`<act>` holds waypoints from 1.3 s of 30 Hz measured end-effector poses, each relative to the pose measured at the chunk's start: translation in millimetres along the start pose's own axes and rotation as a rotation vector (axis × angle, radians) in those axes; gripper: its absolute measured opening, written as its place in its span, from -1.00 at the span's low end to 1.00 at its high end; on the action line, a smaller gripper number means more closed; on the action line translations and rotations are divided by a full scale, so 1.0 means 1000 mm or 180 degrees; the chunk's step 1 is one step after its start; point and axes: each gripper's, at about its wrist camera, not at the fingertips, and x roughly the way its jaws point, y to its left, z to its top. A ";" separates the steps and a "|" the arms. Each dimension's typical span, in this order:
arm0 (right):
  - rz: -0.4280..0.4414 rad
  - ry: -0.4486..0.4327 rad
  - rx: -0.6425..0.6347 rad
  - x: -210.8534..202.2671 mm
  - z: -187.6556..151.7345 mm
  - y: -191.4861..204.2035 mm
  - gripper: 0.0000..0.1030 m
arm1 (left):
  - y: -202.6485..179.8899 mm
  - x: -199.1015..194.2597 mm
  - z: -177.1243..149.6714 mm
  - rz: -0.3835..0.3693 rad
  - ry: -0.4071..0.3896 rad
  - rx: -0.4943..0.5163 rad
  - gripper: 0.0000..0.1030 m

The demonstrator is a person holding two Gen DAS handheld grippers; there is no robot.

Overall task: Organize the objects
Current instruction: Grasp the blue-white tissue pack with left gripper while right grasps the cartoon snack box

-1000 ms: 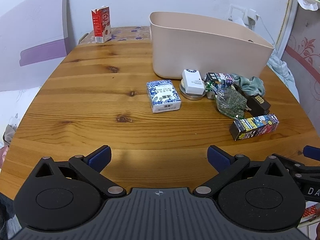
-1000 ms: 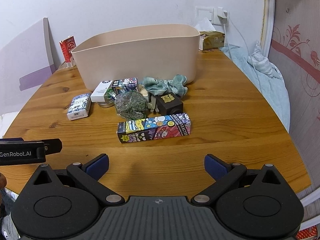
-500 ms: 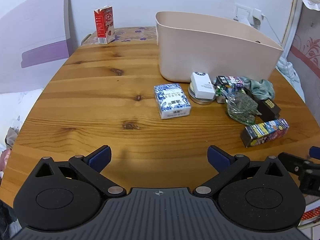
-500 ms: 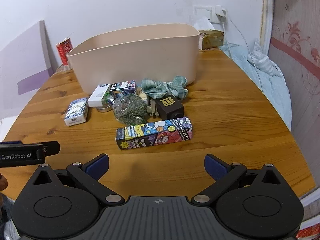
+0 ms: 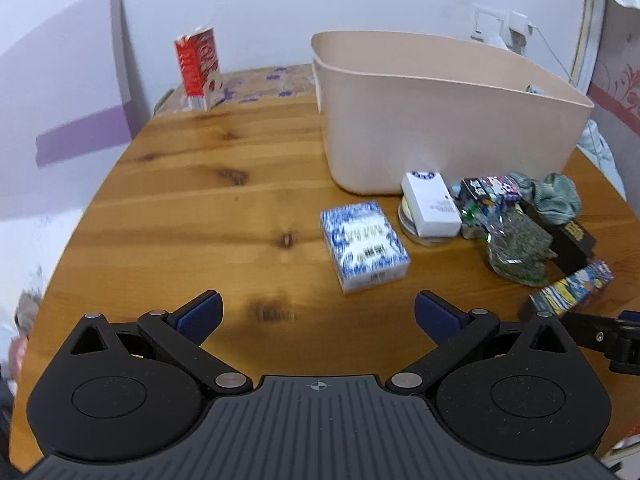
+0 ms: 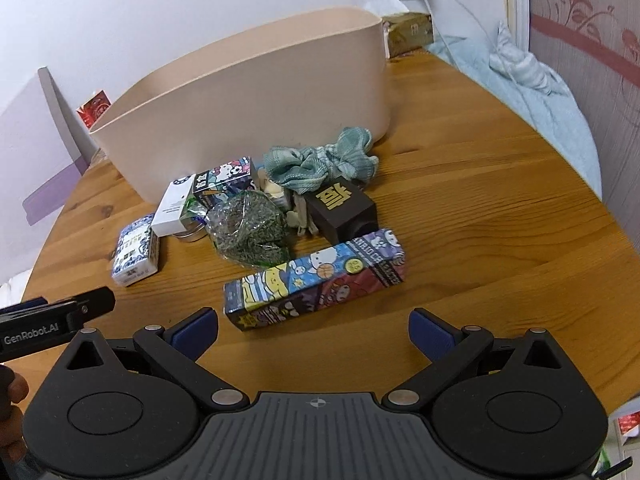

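Observation:
A beige bin [image 5: 440, 120] [image 6: 260, 92] stands on the round wooden table. In front of it lie a blue-white box [image 5: 362, 250] [image 6: 134, 254], a white box [image 5: 430, 210] [image 6: 174, 208] on a round tin, a small cartoon box [image 6: 224, 180], a bag of dried leaves [image 5: 518, 250] [image 6: 250, 232], a dark brown box [image 6: 340, 210], a teal cloth [image 6: 324, 164] and a long cartoon box [image 6: 316, 278] [image 5: 572, 294]. My left gripper [image 5: 318, 312] is open, just short of the blue-white box. My right gripper [image 6: 314, 328] is open, just short of the long cartoon box.
A red carton [image 5: 198, 68] stands at the table's far left edge. A tissue box [image 6: 408, 32] sits behind the bin by a wall socket. Light blue bedding [image 6: 532, 92] lies beyond the table's right edge.
Both grippers have moved forward towards the objects, which now look larger and closer. Both stay open. Nothing on the table has moved.

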 end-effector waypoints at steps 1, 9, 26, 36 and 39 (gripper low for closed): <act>-0.0006 0.0025 0.0026 0.004 0.002 0.000 1.00 | -0.001 0.003 0.003 0.0004 -0.0010 0.0028 1.00; -0.0165 0.0055 0.0042 0.023 0.017 0.012 1.00 | -0.006 0.044 0.021 -0.0196 0.0037 0.0102 1.00; -0.0636 -0.0048 -0.0389 0.044 0.016 0.041 0.78 | -0.005 0.078 0.022 -0.0366 0.0014 0.0102 1.00; -0.0580 -0.0158 -0.0523 0.027 0.007 0.028 0.21 | -0.001 0.064 0.013 -0.0322 -0.0170 0.0061 0.38; -0.0557 -0.0181 -0.0547 0.024 0.006 0.022 0.03 | -0.003 0.058 0.012 -0.0339 -0.0195 0.0081 -0.03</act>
